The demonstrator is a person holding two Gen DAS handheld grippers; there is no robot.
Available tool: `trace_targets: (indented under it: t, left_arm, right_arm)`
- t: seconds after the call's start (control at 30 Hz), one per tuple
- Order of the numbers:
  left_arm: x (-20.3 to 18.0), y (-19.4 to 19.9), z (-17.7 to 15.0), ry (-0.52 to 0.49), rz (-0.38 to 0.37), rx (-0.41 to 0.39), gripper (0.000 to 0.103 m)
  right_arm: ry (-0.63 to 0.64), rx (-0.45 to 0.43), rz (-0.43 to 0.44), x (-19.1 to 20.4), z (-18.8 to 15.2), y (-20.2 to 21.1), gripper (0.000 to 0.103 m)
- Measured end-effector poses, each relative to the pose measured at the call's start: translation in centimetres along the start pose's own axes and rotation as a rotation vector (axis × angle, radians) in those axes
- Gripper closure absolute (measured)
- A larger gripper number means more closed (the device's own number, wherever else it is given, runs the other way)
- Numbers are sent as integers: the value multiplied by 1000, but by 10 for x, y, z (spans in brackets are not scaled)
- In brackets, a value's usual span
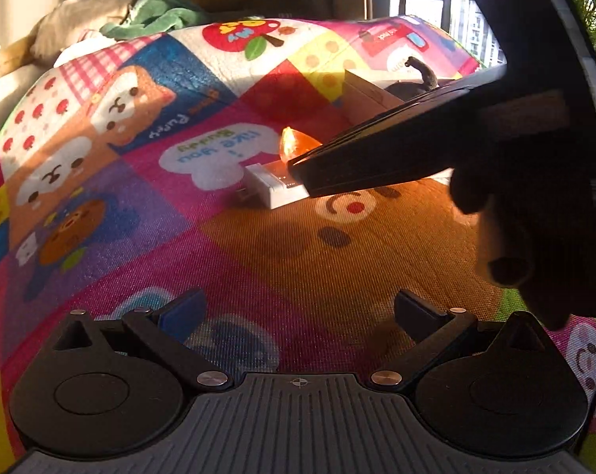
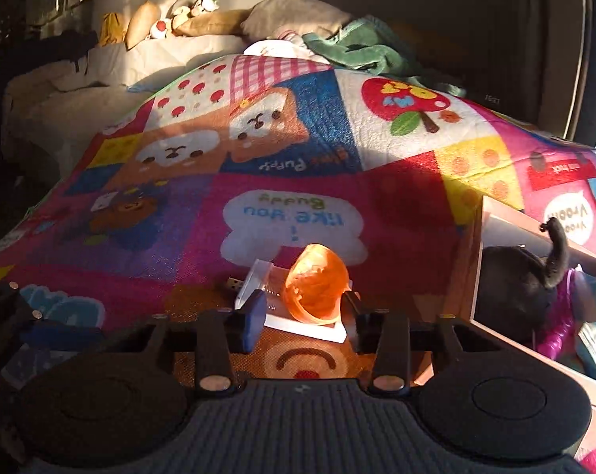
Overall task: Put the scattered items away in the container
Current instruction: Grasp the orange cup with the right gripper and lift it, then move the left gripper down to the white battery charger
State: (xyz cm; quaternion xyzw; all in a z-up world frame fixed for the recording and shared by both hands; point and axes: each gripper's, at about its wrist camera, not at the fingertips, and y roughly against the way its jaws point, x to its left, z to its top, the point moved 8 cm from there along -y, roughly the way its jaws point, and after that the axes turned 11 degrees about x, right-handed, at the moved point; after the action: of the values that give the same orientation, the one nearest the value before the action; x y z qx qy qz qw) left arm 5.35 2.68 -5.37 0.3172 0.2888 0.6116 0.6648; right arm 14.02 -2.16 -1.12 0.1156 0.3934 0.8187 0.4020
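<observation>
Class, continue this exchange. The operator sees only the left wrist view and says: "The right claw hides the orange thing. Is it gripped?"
Observer: No. The right claw is open, its fingers either side of the orange shell.
Operator: What is it on?
Observer: It rests on the white charger.
Operator: What else is in the box?
Observer: A purple toy beside the black toy.

The right tongs (image 2: 304, 322) straddle an orange shell (image 2: 315, 286) (lying on a white adapter (image 2: 258, 280)) beside the box (image 2: 495, 213).
</observation>
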Motion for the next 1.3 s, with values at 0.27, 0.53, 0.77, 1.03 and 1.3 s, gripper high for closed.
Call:
trace_targets:
  t: [0.27, 0.53, 0.77, 1.03, 1.3]
  left_arm:
    - [2, 1, 0, 6, -16, -3, 0]
    - [1, -1, 0, -4, -1, 6, 0]
    - [1, -3, 0, 2, 7, 15, 0]
    - [0, -3, 1, -5, 9, 19, 0]
    - [-6, -18, 25, -59, -10, -5, 0]
  right_arm:
    - [-3, 4, -22, -11, -13, 17, 95]
    - [-170, -13, -68, -60, -94, 93, 95]
    - [-311, -22, -187, -100, -150, 113, 45]
    - [-553, -27, -121, -122, -177, 95, 1]
    - [-564, -27, -113, -120, -179, 94, 0]
